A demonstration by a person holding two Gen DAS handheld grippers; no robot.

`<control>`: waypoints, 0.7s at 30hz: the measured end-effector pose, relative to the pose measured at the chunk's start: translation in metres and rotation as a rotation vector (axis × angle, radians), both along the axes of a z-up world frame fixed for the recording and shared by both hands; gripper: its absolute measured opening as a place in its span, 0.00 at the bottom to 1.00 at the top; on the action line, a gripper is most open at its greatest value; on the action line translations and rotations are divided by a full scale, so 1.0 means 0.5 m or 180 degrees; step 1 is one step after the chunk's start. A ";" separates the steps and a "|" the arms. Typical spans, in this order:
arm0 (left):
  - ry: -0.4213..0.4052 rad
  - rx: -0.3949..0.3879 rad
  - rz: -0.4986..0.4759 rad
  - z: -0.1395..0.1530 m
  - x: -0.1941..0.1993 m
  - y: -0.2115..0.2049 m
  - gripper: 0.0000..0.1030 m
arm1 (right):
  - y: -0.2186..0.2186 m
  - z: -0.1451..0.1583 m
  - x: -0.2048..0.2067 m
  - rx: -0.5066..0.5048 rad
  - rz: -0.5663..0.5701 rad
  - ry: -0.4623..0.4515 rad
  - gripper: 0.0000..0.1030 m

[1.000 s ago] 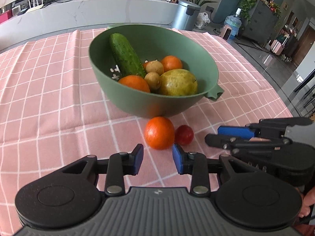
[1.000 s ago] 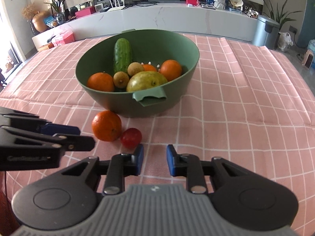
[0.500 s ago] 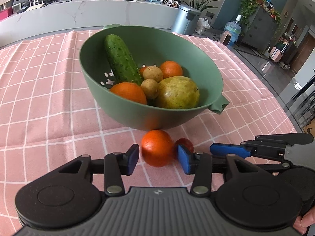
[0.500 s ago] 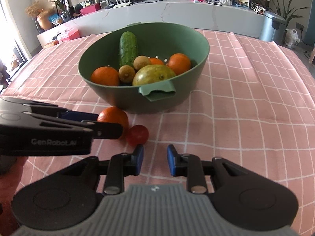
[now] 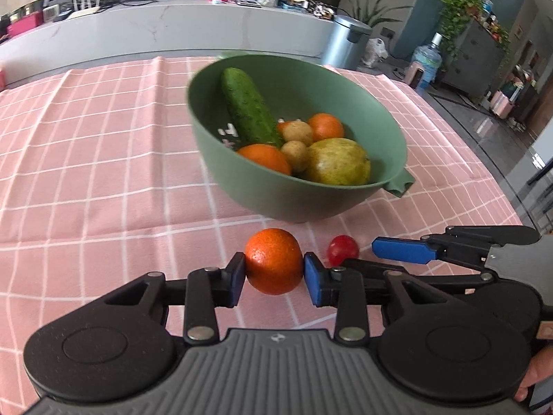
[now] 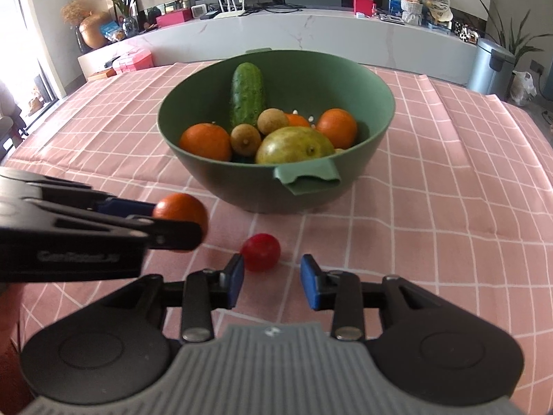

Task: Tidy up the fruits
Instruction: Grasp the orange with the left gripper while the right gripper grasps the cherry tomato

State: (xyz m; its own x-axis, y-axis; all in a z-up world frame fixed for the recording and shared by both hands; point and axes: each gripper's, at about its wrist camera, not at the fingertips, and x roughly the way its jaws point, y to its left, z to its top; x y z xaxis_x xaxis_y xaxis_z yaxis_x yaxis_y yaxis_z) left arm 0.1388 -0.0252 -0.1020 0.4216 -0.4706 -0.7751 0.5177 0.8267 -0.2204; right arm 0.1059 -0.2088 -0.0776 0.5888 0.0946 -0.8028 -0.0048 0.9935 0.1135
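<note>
A green bowl (image 5: 276,200) (image 6: 214,173) on the pink checked cloth holds a cucumber (image 5: 249,107), oranges, small brown fruits and a yellow-green fruit (image 5: 337,166). In front of it, my left gripper (image 5: 274,273) (image 6: 176,219) is closing, with both blue pads pressed on a loose orange (image 5: 273,259) (image 6: 179,209). Whether the orange is off the cloth I cannot tell. A small red tomato (image 5: 343,249) (image 6: 260,251) lies on the cloth to its right. My right gripper (image 6: 272,276) (image 5: 364,255) is opening just short of the tomato, which sits by its left fingertip, with nothing between the pads.
The pink cloth (image 6: 432,228) stretches bare to the right of the bowl and to its left (image 5: 86,173). The bowl's handle tab (image 6: 307,176) points toward me. A white counter and a metal bin (image 6: 490,65) stand beyond the table's far edge.
My left gripper went forward around the orange and closed on it. My right gripper, shut before, now has its pads apart and sits closer to the tomato.
</note>
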 end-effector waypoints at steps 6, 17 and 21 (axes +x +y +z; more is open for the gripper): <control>0.0001 -0.0062 0.0115 0.012 0.006 0.018 0.39 | 0.006 -0.007 0.014 0.0009 0.0031 -0.0008 0.32; -0.0002 -0.0058 0.0103 0.020 0.003 0.019 0.39 | 0.011 -0.018 0.030 0.0033 0.0060 0.0025 0.24; 0.0003 -0.0101 0.0059 0.038 -0.006 0.018 0.39 | 0.012 -0.005 0.021 0.0021 0.0077 -0.0014 0.24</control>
